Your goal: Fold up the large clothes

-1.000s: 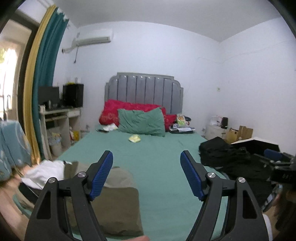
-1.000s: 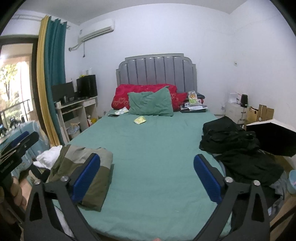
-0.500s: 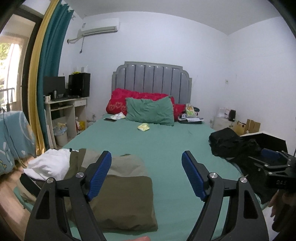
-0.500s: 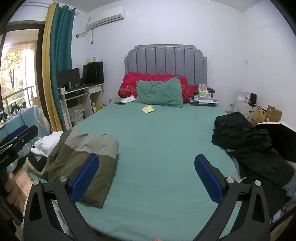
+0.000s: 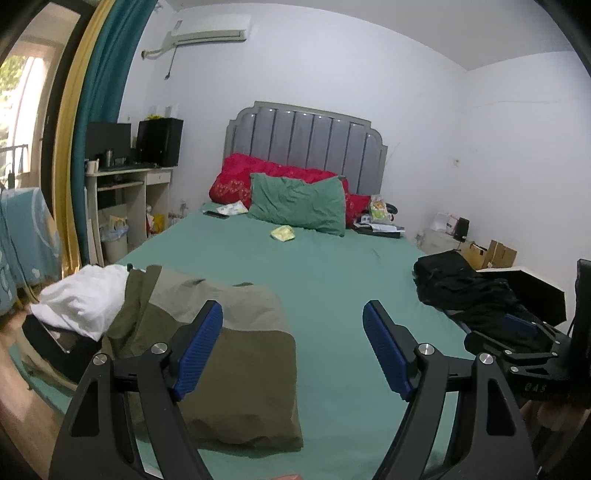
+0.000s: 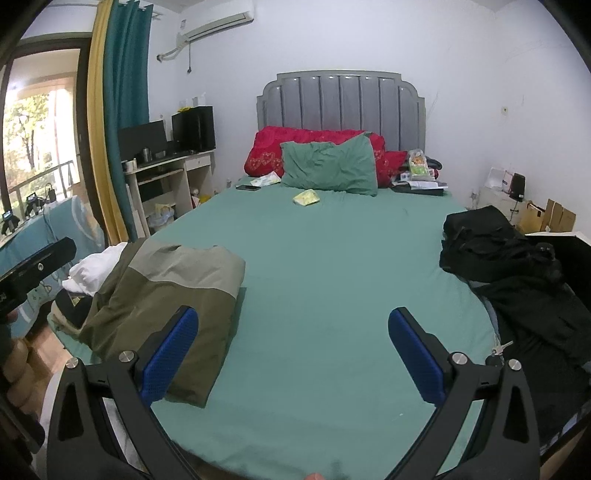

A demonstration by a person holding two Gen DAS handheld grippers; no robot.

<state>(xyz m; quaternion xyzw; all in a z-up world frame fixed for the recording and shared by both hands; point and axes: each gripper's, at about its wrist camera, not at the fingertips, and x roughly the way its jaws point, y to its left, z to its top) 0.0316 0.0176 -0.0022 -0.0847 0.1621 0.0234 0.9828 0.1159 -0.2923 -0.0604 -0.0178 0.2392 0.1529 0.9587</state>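
Partly hidden under the folded olive jacket, white garment, its shape unclear.

Honestly, you won't find much to read here. The only marking you can sort of make out is a bit of pale lettering on the black body of the right gripper where it pokes into your left wrist view: it looks like "045", though the first character is fuzzy, so don't quote me. The sticker on the air conditioner has print, but it's too small to read. Same for the snack bag by the pillows and the yellow packet on the sheet: colourful printing, nothing legible.
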